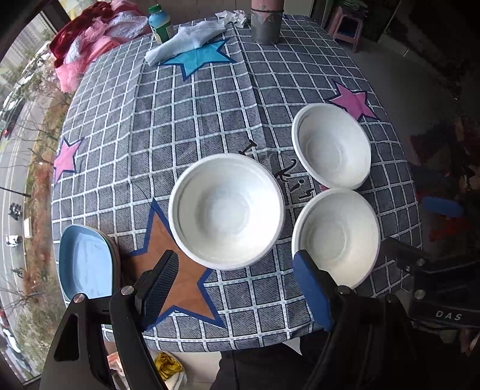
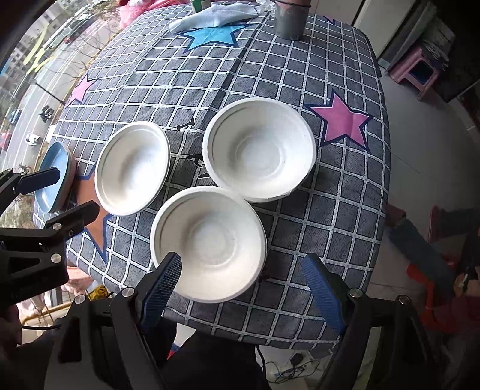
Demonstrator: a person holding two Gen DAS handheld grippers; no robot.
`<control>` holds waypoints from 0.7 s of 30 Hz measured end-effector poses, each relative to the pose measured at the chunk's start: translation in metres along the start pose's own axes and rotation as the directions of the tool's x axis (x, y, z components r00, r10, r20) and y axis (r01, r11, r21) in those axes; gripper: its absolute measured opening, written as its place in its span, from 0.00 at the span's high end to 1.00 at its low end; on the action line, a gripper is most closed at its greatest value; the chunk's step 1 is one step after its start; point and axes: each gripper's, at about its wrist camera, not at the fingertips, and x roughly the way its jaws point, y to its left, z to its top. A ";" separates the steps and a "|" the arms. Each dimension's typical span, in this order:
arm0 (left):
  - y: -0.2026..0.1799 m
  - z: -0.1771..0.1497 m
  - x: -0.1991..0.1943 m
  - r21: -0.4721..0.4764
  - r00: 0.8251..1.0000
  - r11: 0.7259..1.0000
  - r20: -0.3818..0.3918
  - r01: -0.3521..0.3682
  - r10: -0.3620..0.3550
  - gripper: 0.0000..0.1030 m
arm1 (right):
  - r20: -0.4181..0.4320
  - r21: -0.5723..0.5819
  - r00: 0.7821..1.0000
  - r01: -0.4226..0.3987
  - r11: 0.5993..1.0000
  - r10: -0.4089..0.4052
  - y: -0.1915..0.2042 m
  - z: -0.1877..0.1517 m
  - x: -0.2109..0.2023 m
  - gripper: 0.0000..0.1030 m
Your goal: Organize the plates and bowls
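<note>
Three white bowls stand on the checked tablecloth. In the left wrist view they are a near-left bowl (image 1: 226, 210), a far-right bowl (image 1: 331, 145) and a near-right bowl (image 1: 336, 237). In the right wrist view the same bowls are at left (image 2: 132, 168), far right (image 2: 259, 148) and nearest (image 2: 208, 241). A stack of blue plates (image 1: 85, 262) sits at the table's left edge, also in the right wrist view (image 2: 55, 177). My left gripper (image 1: 237, 288) is open and empty above the front edge. My right gripper (image 2: 243, 288) is open and empty just before the nearest bowl.
A grey metal cylinder (image 1: 265, 24) stands at the far edge, with a folded pale cloth (image 1: 186, 43) and a bottle (image 1: 160, 25) to its left. Pink and red fabric (image 1: 90, 39) lies at the far left. A pink stool (image 2: 418, 70) stands beyond the table.
</note>
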 end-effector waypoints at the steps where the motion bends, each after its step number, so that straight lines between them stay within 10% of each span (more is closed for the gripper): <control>1: -0.003 -0.002 0.003 -0.001 1.000 1.000 -0.012 0.012 -0.012 0.21 | 0.001 -0.008 1.000 0.000 1.000 0.000 -0.001 -0.002 0.003 0.18; 21: -0.020 -0.020 0.028 -0.054 0.993 0.998 -0.109 0.039 -0.045 0.21 | -0.103 -0.020 0.993 -0.056 0.998 0.053 -0.021 -0.019 0.064 0.30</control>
